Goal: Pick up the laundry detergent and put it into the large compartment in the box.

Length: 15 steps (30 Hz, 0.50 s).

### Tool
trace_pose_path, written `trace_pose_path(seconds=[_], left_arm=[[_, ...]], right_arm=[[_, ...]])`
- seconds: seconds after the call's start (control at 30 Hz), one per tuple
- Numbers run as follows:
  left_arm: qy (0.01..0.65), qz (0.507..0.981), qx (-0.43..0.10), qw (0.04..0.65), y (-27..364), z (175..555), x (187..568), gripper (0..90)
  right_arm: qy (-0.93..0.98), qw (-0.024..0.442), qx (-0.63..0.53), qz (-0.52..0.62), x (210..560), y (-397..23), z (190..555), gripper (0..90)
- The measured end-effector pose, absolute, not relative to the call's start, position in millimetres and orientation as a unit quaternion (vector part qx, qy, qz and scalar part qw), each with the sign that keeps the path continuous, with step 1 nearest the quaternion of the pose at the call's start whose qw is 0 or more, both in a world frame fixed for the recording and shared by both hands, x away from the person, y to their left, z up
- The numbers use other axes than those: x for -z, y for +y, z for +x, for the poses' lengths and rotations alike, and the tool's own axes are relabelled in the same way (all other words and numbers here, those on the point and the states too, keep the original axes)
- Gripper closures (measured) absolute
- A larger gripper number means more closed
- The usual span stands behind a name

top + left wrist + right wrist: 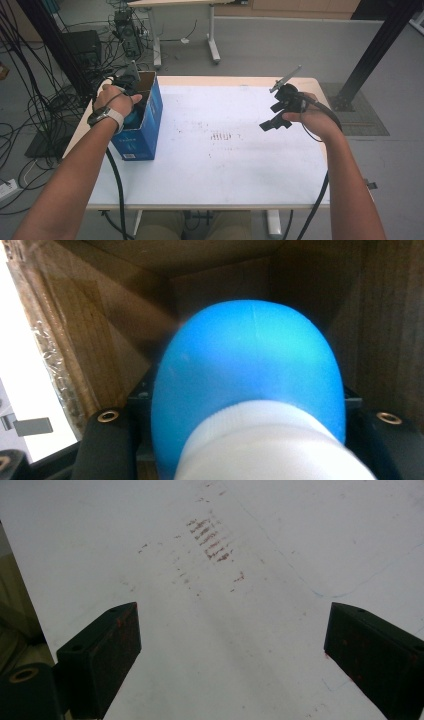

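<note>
An open blue carton with a brown inside stands at the table's left edge. My left gripper reaches down into it, its jaws pressed on either side of a blue bottle with a white cap. From above, the bottle's blue body peeks out under the left hand. At the table's right side my right gripper hovers above the white surface. Its jaws stand wide apart around bare tabletop.
The white table carries faint reddish scuff marks near its middle. Cables and equipment crowd the floor to the left. A second table's legs stand behind, and a black post rises at the right.
</note>
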<state>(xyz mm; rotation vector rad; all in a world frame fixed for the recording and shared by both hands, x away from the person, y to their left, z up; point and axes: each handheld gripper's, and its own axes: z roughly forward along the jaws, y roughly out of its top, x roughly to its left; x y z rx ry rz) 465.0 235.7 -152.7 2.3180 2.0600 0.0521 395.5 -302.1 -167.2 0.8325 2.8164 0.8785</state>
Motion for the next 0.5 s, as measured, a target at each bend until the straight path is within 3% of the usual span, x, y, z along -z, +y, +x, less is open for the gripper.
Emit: trace_pose_path(seconds=[0.5], left_arm=[[0.659,0.751,-0.016,0.025,235.0,465.6,152.6,32.9]], right_arm=[[0.918,0.038,-0.287,0.272,167.1,-301.8,396.2,7.9]])
